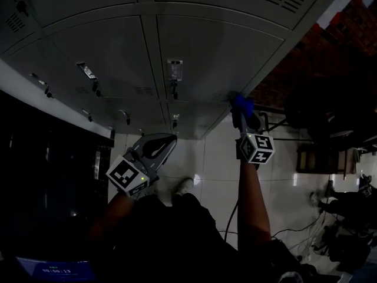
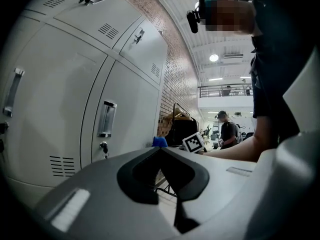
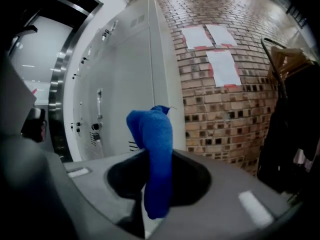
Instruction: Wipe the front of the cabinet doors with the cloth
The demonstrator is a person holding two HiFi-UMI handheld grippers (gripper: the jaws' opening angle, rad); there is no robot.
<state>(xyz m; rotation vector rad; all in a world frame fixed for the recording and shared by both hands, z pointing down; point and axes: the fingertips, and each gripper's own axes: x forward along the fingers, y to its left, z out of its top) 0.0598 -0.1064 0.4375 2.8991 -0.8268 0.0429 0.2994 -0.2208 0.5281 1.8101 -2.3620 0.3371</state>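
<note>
A dim view from above shows a bank of grey cabinet doors (image 1: pixel 194 58) running across the top of the frame, with a pale tiled floor (image 1: pixel 212 158) below.

The right gripper (image 1: pixel 238 115) reaches forward on an outstretched arm. Its jaws are clenched on a blue cloth (image 3: pixel 152 154). In the right gripper view the cloth stands up between the jaws as a thick folded wad, with its top rising above them and its lower end hanging down in the gap. The cloth sits at the far right edge of the cabinet doors, level with a lower door, just beside the corner where a brick wall (image 3: pixel 225 99) begins. Whether the cloth is pressing on the door cannot be told. Three sheets of paper (image 3: pixel 215 49) are stuck to the brick wall above.

The left gripper (image 1: pixel 169 140) is held lower and nearer the body, well apart from the cloth. It points towards the doors without touching them. Its jaws are closed together with nothing between them. In the left gripper view, a door handle (image 2: pixel 106 119) is on the left.
</note>
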